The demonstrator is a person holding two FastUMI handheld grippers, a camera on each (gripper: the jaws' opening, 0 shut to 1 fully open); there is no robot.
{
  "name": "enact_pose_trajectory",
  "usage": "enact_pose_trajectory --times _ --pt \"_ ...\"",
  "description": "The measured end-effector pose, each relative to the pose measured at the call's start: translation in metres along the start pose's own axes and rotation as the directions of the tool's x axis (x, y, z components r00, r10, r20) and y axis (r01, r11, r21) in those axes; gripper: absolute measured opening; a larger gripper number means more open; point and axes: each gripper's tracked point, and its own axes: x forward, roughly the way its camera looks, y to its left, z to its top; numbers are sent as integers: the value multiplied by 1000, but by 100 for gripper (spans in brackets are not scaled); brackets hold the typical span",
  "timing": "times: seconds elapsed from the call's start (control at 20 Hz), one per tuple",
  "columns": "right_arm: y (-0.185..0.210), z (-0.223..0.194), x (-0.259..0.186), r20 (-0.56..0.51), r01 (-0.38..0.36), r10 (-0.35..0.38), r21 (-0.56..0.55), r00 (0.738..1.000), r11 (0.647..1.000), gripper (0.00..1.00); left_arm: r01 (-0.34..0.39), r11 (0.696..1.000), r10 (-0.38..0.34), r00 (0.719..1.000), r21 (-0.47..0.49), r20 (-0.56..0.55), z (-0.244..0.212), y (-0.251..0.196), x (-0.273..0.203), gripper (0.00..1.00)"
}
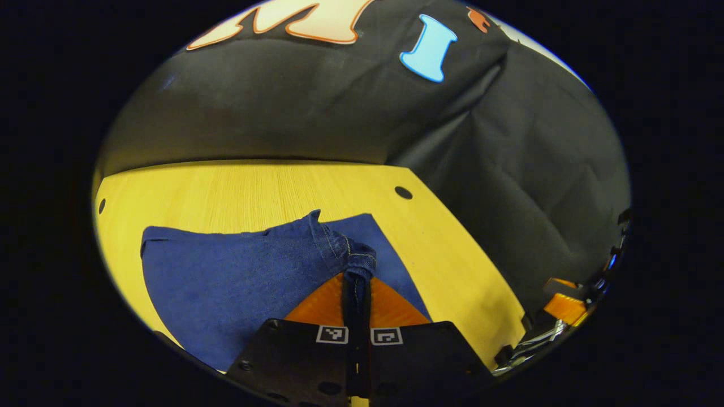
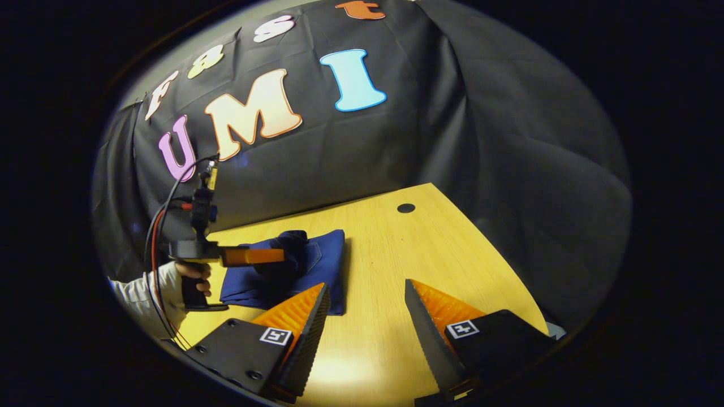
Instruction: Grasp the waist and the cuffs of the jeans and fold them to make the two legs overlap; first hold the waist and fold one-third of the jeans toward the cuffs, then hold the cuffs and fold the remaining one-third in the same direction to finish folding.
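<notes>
Left gripper point(image 1: 357, 282) pinches soft, floppy blue denim jeans point(image 1: 237, 277) by a thick hem; right gripper point(image 2: 366, 294) gapes, holding nothing.

You've got a yellow wood table point(image 2: 390, 339) w/ a round dark hole point(image 2: 405, 208) near its far right corner. Blue jeans point(image 2: 317, 265), folded up, lie on it toward the left, near the back edge. Another hole point(image 1: 102, 204) at far left.
</notes>
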Motion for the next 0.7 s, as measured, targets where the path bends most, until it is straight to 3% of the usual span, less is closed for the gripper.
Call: enact_pose_trajectory --times 0.05,0.1,0.15,0.3,0.55,0.7 --pt "4 0 1 -6 -17 17 0 1000 1000 84 -14 1000 14 1000 4 5 -1 0 1 4" --pt "10 3 1 -5 -31 31 -5 1000 1000 84 -12 1000 12 1000 -2 19 4 -3 -5 0" --pt "16 8 1 8 -44 45 -16 999 999 84 -8 1000 9 999 -15 48 7 -7 -4 7" --pt "43 30 -6 76 -76 79 -46 994 996 84 -51 998 55 982 -25 183 35 -6 -58 95" --pt "110 62 -31 232 -85 118 -147 966 986 84 -219 976 189 875 17 446 73 21 -198 93" --pt "167 74 -57 297 -143 192 -181 935 973 84 -326 945 269 801 12 535 78 45 -280 94"
